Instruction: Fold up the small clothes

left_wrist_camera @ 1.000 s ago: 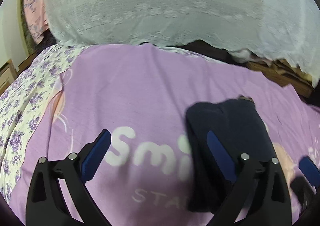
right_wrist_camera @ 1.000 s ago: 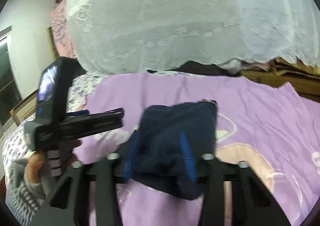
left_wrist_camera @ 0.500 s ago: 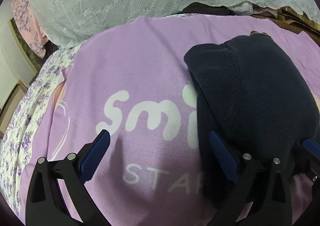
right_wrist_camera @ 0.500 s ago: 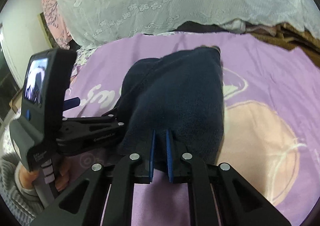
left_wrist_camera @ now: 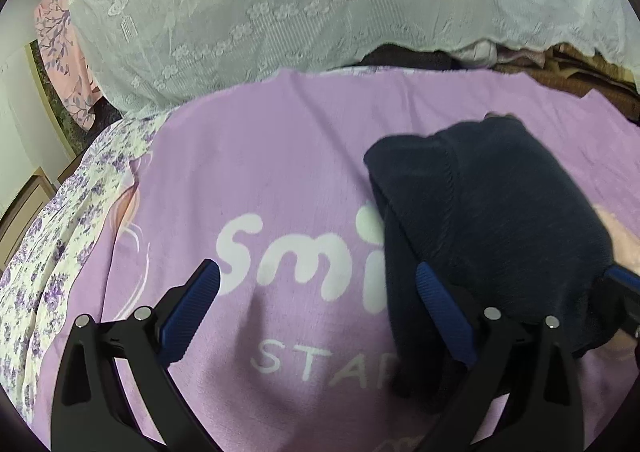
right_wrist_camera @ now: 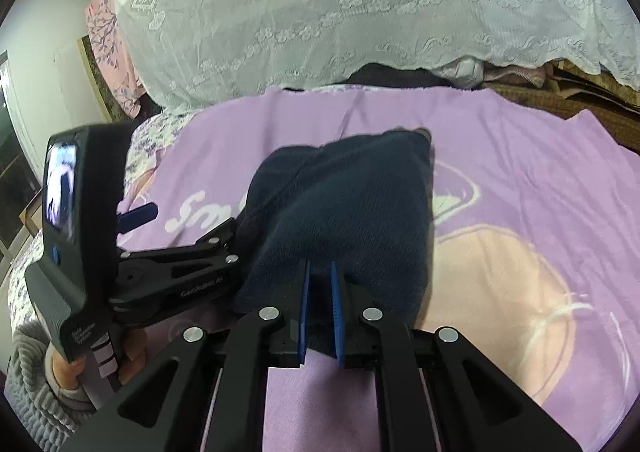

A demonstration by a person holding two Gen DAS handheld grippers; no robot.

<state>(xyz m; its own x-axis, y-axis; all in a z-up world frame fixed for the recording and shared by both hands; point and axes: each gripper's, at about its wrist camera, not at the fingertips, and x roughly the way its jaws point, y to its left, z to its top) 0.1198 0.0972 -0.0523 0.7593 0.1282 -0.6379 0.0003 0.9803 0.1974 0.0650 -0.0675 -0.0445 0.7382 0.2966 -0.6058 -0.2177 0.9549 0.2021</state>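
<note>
The dark blue knit top (right_wrist_camera: 344, 212) lies folded up on the purple blanket (right_wrist_camera: 520, 156), near the middle, w/ one edge over the white "Smi" letters (left_wrist_camera: 280, 252). In the left cam it sits on the right side (left_wrist_camera: 480, 220), thick and bunched.

The right gripper (right_wrist_camera: 319, 306) is pinched on the near edge of the top. Its two blue pads (right_wrist_camera: 304, 312) are close together w/ cloth squeezed between them.

The left gripper (left_wrist_camera: 316, 292) is wide apart. One blue pad (left_wrist_camera: 192, 304) is over bare blanket by the letters, the other pad lies against the top's left edge. It grips nothing. In the right cam you see this gripper from the side (right_wrist_camera: 180, 272), just left of the top, w/ a hand (right_wrist_camera: 68, 368) in a gray sleeve holding its handle.

Behind the blanket is a big white lace cover (left_wrist_camera: 320, 12). On the left is a sheet w/ small purple flowers (left_wrist_camera: 48, 232). Brown cloth (right_wrist_camera: 580, 92) is at the far right.
</note>
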